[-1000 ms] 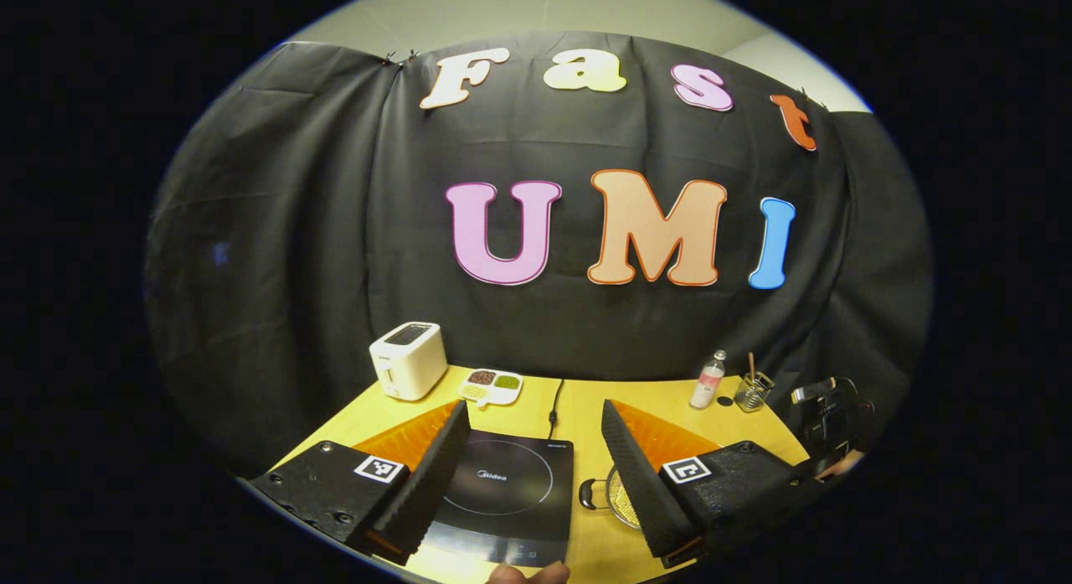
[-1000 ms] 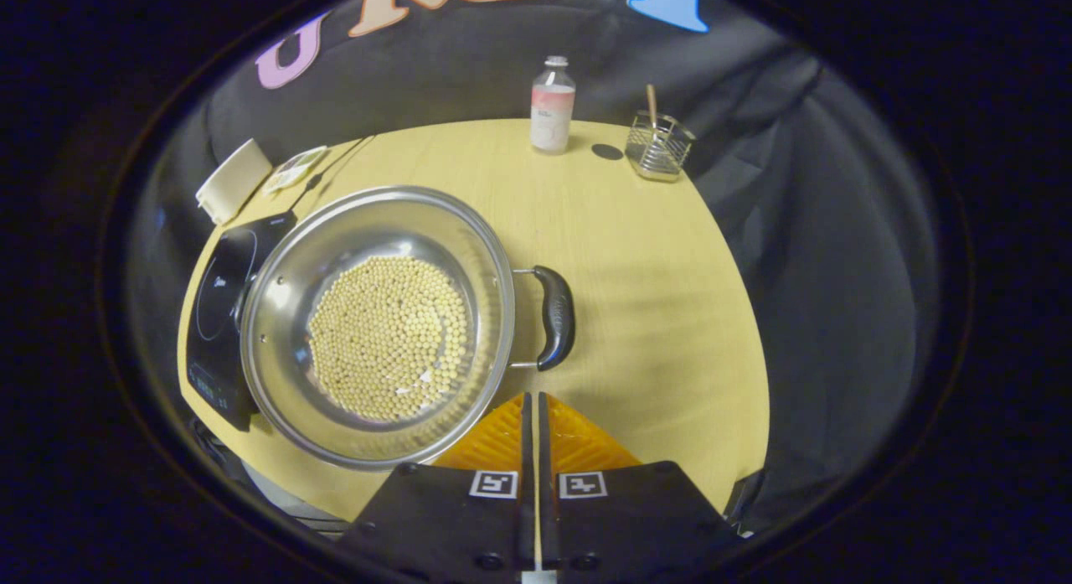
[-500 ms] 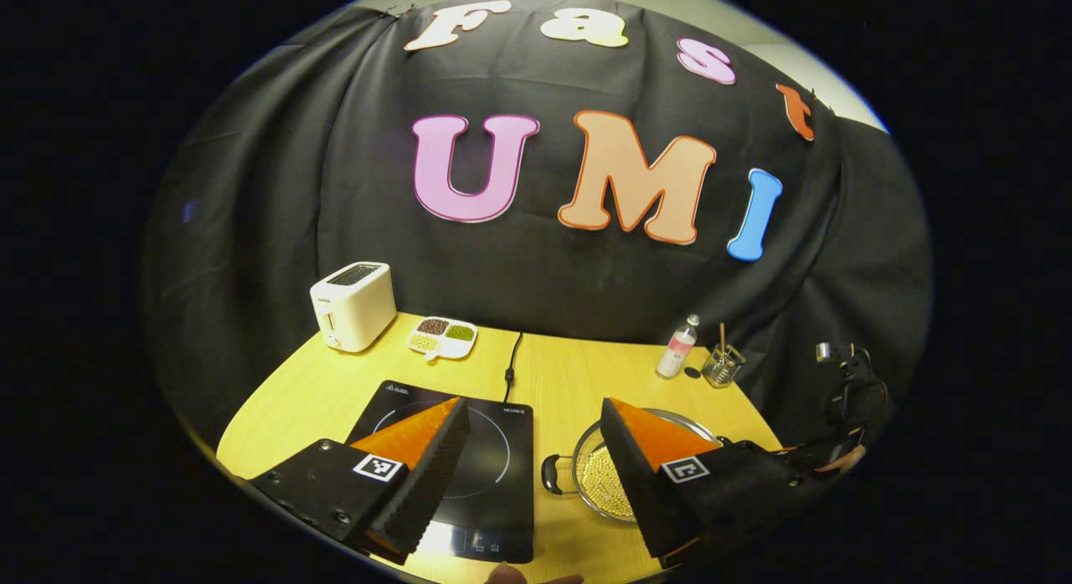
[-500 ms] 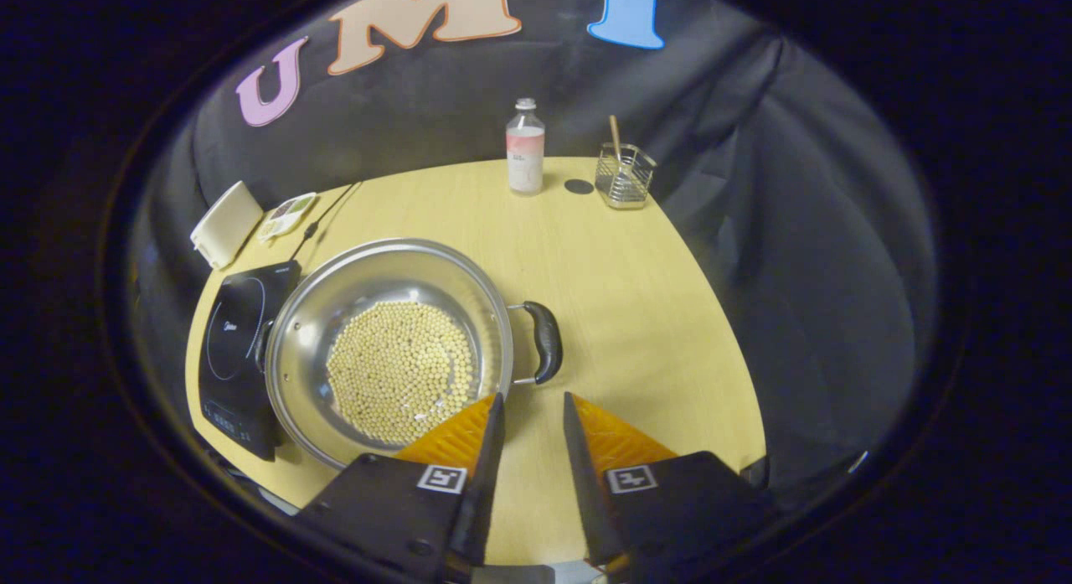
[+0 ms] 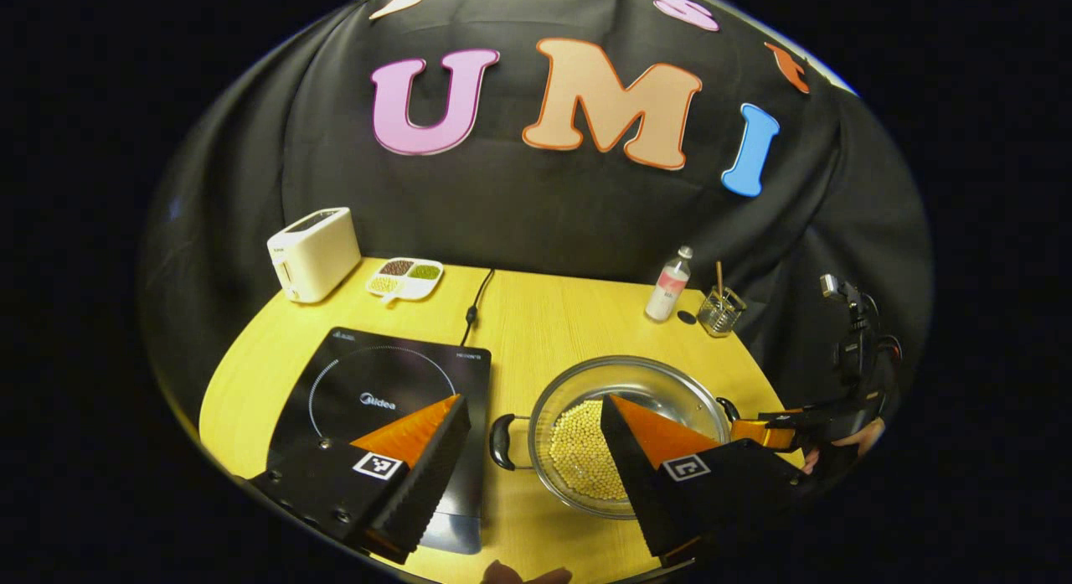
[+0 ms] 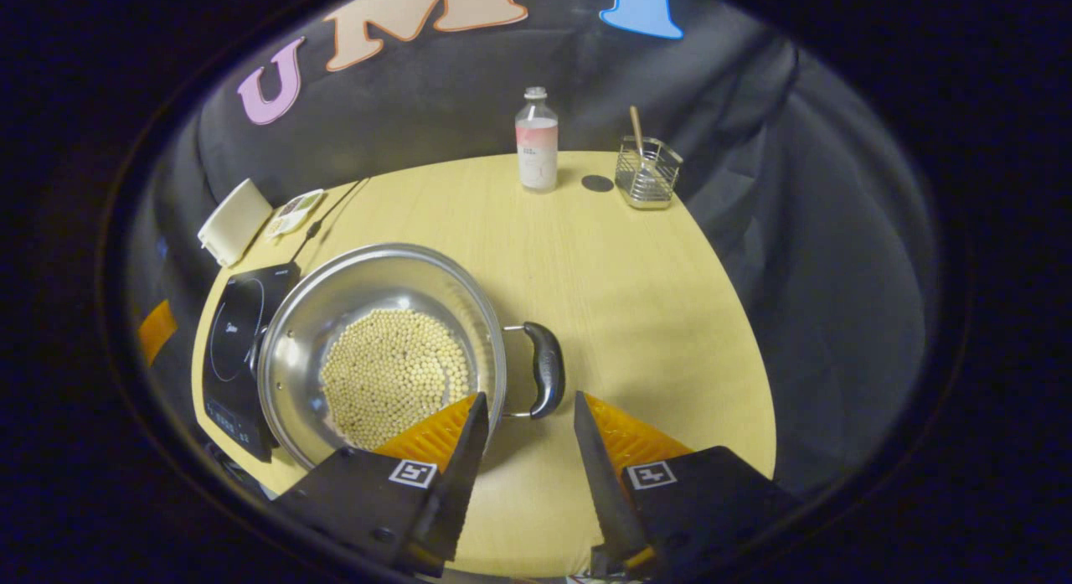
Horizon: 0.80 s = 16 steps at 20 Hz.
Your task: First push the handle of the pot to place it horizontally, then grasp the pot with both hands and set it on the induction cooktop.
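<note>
Left gripper (image 5: 532,416): fingers spread wide, empty, facing pot (image 5: 630,433).
Right gripper (image 6: 523,408): fingers apart, empty, near handle (image 6: 546,369).
Risk: uneven lift tips beans (image 6: 394,374) short of cooktop (image 5: 377,400).

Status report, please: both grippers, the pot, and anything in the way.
Both hand-held grippers open, left, right. Pot on table beside cooktop, handles level, ungrasped. Nothing between them.

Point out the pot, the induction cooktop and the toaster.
pot (image 6: 335,316), right gripper view, bare inner wall.
induction cooktop (image 5: 368,374), left gripper view, glass top.
toaster (image 5: 314,257), left gripper view, front side.
</note>
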Available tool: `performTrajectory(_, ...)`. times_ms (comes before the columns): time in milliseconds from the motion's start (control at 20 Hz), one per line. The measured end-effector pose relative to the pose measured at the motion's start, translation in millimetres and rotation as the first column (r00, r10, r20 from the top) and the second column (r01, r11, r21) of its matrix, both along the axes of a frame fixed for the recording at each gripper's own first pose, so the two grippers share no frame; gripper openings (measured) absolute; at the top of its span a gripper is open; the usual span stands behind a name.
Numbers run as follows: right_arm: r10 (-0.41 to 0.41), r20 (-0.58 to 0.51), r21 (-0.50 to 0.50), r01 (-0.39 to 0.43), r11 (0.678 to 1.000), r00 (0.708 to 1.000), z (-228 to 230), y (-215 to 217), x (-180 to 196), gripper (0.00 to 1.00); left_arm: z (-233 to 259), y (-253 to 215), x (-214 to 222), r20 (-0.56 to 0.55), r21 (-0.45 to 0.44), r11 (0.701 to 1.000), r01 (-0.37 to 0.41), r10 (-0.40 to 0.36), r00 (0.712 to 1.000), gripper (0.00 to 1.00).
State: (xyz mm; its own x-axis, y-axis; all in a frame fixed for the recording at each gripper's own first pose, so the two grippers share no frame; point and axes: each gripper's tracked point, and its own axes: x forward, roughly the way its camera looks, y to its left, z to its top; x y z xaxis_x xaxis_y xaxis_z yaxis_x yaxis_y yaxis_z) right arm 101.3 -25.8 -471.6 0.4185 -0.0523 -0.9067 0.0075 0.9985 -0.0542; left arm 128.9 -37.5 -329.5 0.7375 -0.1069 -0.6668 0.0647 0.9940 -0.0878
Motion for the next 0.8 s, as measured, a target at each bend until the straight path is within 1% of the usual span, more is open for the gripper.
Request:
performTrajectory(50,0.004,-0.006,-0.001,-0.004,1.000,1.000,-3.6,-0.5,2.7,0.70,-7.8,0.0,0.4,-0.020,-0.003,1.000,-0.007,0.007,1.000,0.97)
performTrajectory(100,0.004,-0.003,0.001,-0.004,1.000,1.000,-5.5,-0.6,5.4,0.67,-15.7,-0.7,1.1,-0.035,-0.005,1.000,-0.011,0.011,0.999,0.97)
performTrajectory(150,0.000,0.001,0.000,0.000,1.000,1.000,-6.5,-1.1,8.0,0.71,-22.7,-0.5,2.0,-0.054,0.001,1.000,-0.007,0.007,0.999,0.97)
performTrajectory(300,0.000,-0.013,0.004,0.000,1.000,1.000,-18.3,0.5,13.6,0.70,-46.2,0.0,3.5,-0.115,0.014,1.000,0.002,0.000,0.993,0.97)
performTrajectory(450,-0.002,-0.013,0.012,0.002,1.000,1.000,-25.1,4.4,22.4,0.71,-73.5,-0.7,2.1,-0.186,0.001,1.000,0.004,-0.004,0.982,0.97)
performTrajectory(650,0.010,-0.045,0.003,-0.009,1.000,0.999,-37.9,6.9,23.1,0.70,-102.1,-2.6,1.3,-0.263,0.004,1.000,0.007,-0.006,0.965,0.98)
performTrajectory(700,0.004,-0.050,0.007,-0.004,1.000,0.999,-39.0,7.1,23.8,0.70,-100.4,-0.1,9.7,-0.240,0.021,1.000,0.016,-0.011,0.971,0.98)
performTrajectory(800,-0.005,-0.059,0.016,0.006,1.000,0.998,-44.2,8.2,26.1,0.70,-106.7,-0.2,13.8,-0.249,0.033,0.999,0.031,-0.022,0.968,0.98)
